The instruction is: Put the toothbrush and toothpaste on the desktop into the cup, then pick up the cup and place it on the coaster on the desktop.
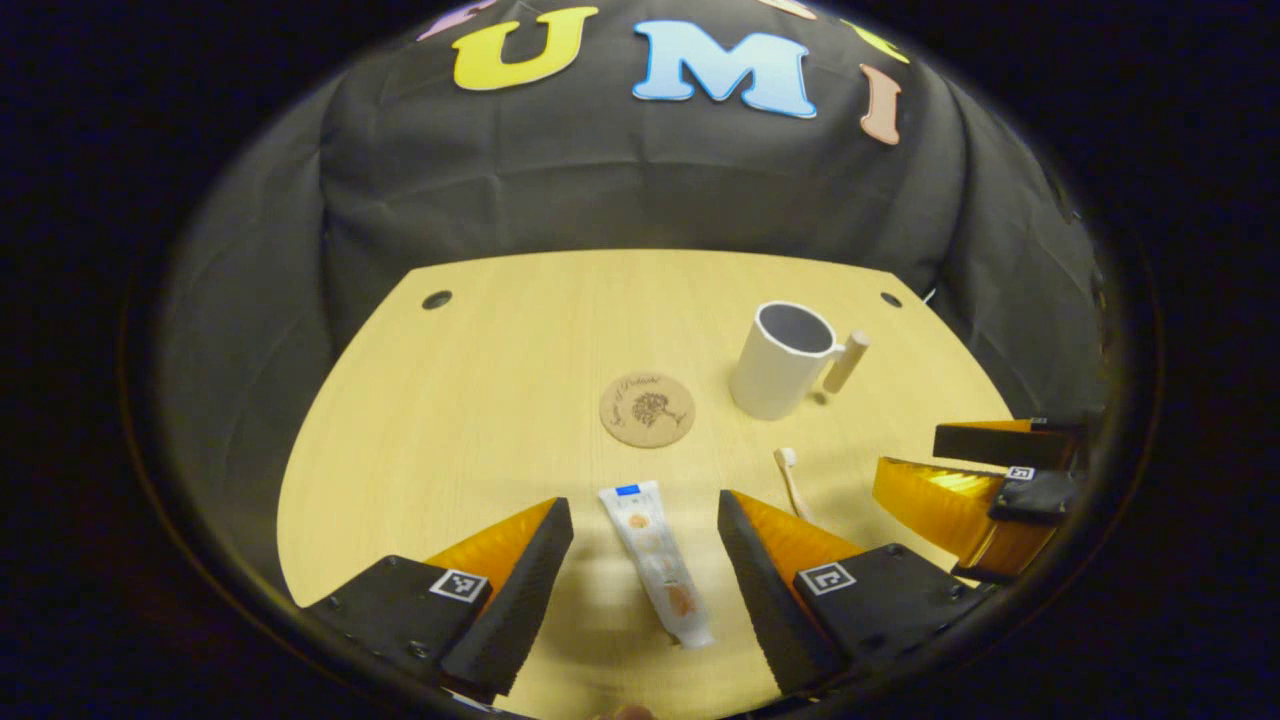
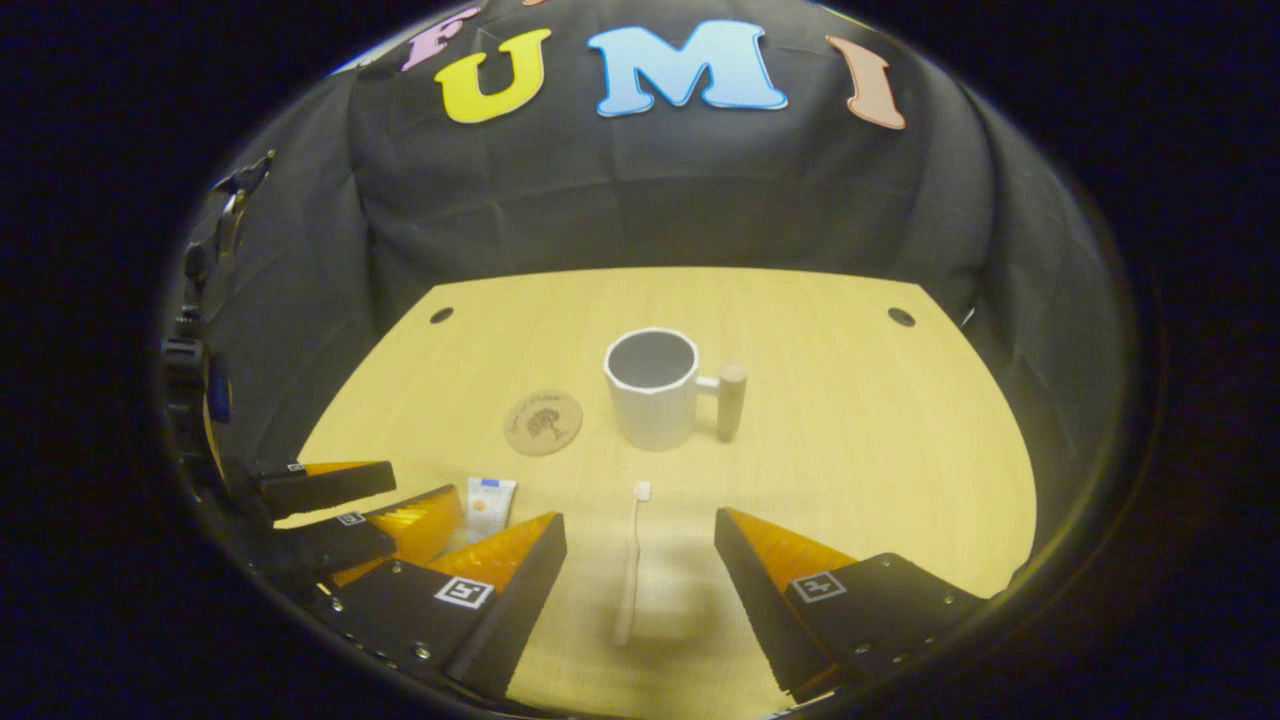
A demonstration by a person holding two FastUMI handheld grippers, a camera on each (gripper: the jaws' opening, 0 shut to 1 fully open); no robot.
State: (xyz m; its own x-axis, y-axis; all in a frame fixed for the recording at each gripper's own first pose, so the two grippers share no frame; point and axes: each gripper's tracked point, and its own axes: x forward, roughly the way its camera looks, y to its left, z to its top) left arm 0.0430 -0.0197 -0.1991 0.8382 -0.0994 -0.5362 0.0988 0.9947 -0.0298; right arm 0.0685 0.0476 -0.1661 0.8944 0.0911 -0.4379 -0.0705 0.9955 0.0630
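Toothpaste point(image 1: 657, 562) between open jaws, coaster point(image 1: 647, 410) beyond, cup point(image 1: 782, 361) right.

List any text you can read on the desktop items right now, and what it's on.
Coaster: engraved script around a tree emblem, too small to read.
Toothpaste: printing on the tube, too blurred to read.
Cup and toothbrush: no text visible.
Markers on left tool and right tool: coded squares, no words.
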